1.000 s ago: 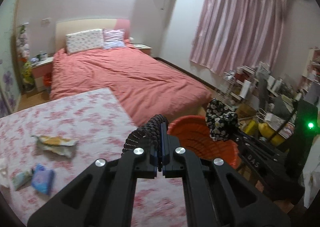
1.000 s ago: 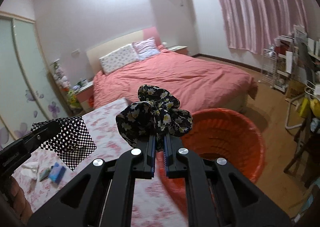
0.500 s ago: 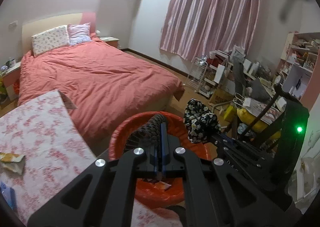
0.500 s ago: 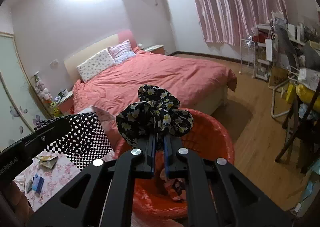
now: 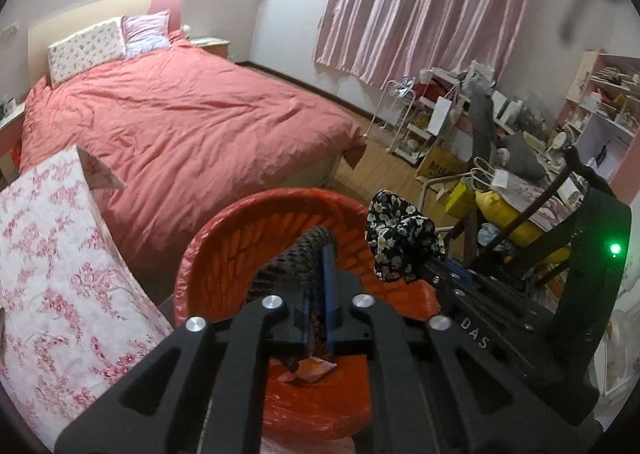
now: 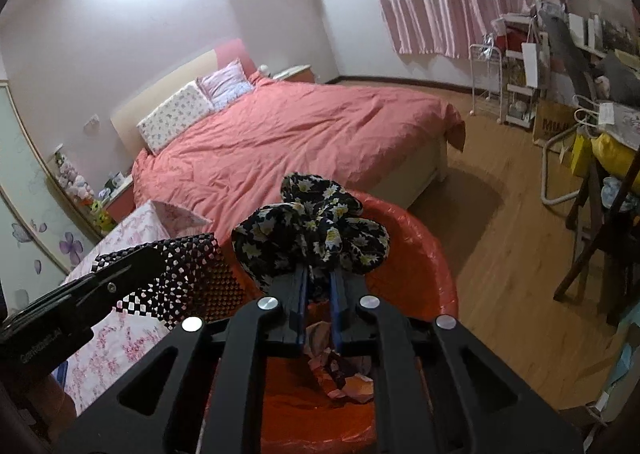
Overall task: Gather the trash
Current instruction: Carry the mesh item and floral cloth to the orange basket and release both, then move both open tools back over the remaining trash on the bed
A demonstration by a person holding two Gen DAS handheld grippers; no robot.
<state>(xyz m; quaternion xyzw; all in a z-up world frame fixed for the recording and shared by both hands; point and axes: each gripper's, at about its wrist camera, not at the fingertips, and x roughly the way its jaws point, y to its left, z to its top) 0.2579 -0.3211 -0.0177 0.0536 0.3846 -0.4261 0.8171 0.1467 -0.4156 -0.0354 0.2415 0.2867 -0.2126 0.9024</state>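
Now both grippers tilted down — jaws opening, over bin

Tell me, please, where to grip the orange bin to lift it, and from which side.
Probably its rim, from above, on the side away from the table: the bin stands upright, mouth open, so one jaw fits inside the wall and one outside. Pinch the bag lining with it.
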